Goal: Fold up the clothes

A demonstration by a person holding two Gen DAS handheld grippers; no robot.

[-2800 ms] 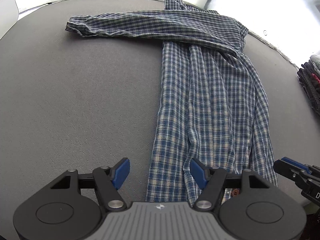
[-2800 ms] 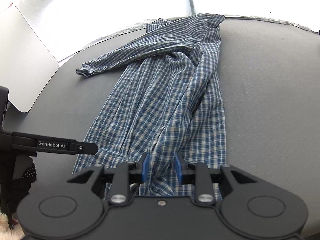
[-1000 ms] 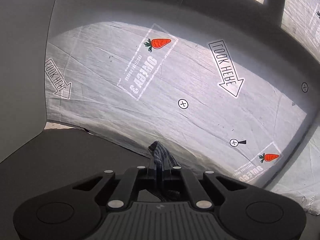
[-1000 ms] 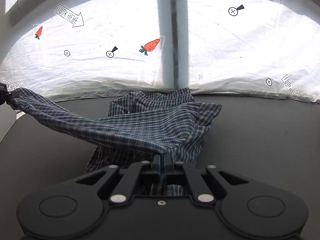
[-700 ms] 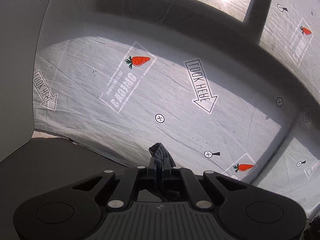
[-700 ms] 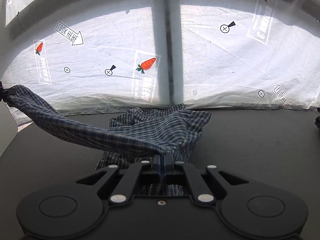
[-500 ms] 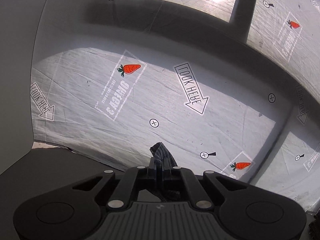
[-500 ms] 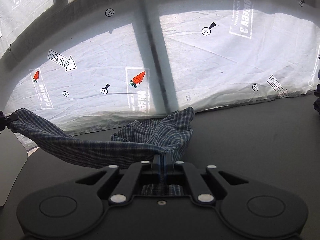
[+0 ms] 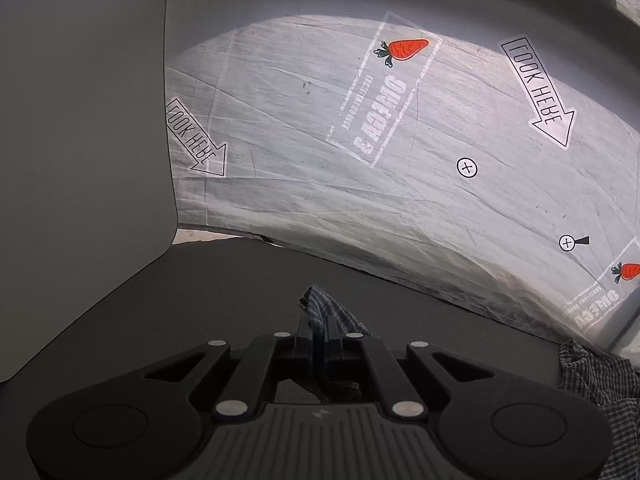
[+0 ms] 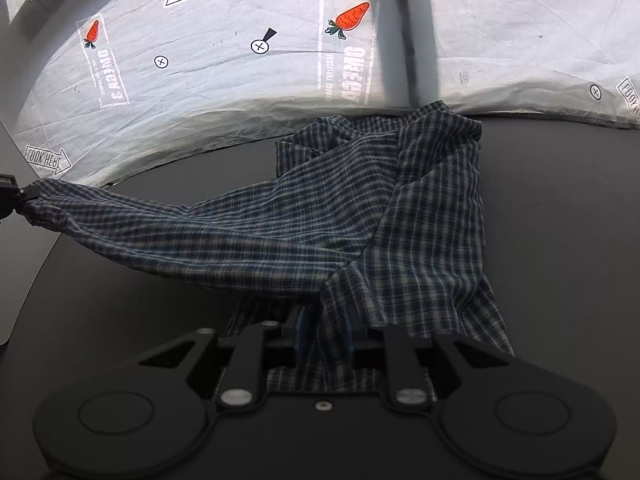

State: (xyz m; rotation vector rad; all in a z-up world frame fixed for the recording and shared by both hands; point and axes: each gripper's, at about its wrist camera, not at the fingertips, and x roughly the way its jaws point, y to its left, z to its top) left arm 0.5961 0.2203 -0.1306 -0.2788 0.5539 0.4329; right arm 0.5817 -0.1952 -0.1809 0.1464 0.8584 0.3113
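Observation:
A blue plaid shirt (image 10: 400,220) lies bunched on the dark table (image 10: 560,240), with its lower part brought up over the far part. My left gripper (image 9: 319,338) is shut on one corner of the shirt (image 9: 320,308), which pokes out past the fingertips. In the right wrist view that gripper (image 10: 8,196) shows at the far left edge, pulling the cloth into a taut band above the table. My right gripper (image 10: 325,334) has its jaws opening. Shirt fabric still hangs between its blue pads (image 10: 298,332), which stand apart from it.
A white printed sheet (image 10: 240,100) with carrots and arrows hangs behind the table's far edge. A grey panel (image 9: 80,120) stands at the left. More of the shirt (image 9: 592,380) shows low at the right in the left wrist view.
Both grippers have come down toward the table with the shirt's edge. The right gripper's jaws, shut on the cloth before, have parted. The left gripper keeps its hold.

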